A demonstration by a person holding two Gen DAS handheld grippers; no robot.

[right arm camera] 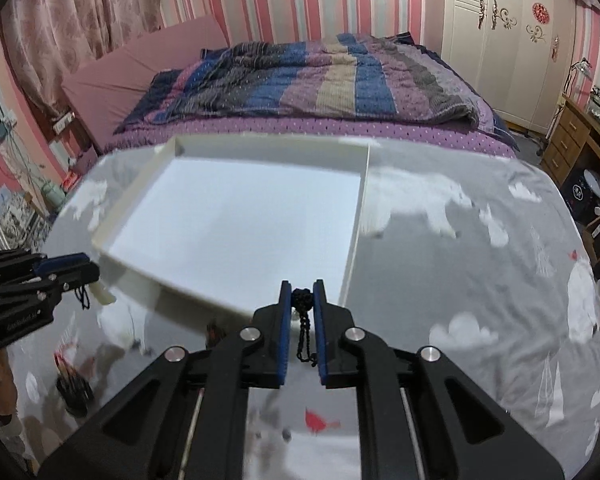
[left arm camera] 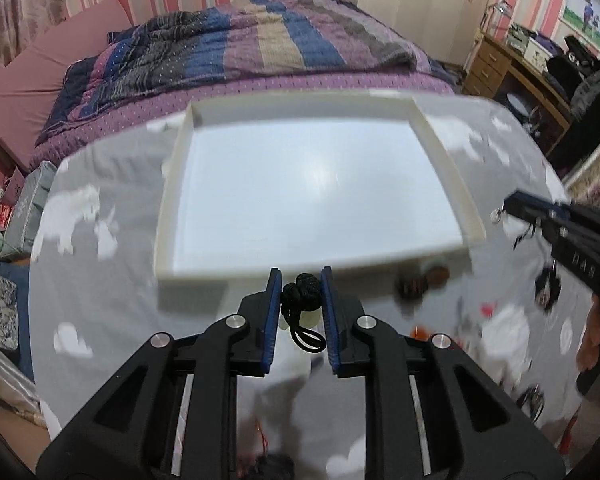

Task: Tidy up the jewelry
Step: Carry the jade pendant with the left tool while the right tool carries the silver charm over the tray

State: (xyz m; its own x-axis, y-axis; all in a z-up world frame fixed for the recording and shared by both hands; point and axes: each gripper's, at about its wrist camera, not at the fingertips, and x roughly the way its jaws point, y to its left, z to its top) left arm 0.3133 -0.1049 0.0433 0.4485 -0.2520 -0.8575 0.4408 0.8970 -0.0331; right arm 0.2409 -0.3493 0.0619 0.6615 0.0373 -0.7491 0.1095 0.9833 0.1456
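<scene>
My left gripper (left arm camera: 301, 274) is shut on a black knotted cord piece (left arm camera: 300, 296) with a pale pendant hanging under it. It hangs just short of the near rim of the white tray (left arm camera: 172, 200). In the right wrist view, my right gripper (right arm camera: 302, 286) is shut on a thin black braided cord (right arm camera: 302, 308) above the tray's (right arm camera: 140, 188) near right corner. The tray holds nothing. Each gripper shows in the other's view: the right gripper (left arm camera: 508, 205) with a small metal ring dangling at its tip, the left gripper (right arm camera: 94, 270) with its pale pendant (right arm camera: 104, 295) below.
A grey cloth with white clouds (left arm camera: 112, 304) covers the table. Blurred loose jewelry lies on it: brown beads (left arm camera: 424, 280), a dark piece (left arm camera: 548, 288) and another dark piece (right arm camera: 74, 392). A bed with a striped quilt (right arm camera: 320, 80) stands behind the table.
</scene>
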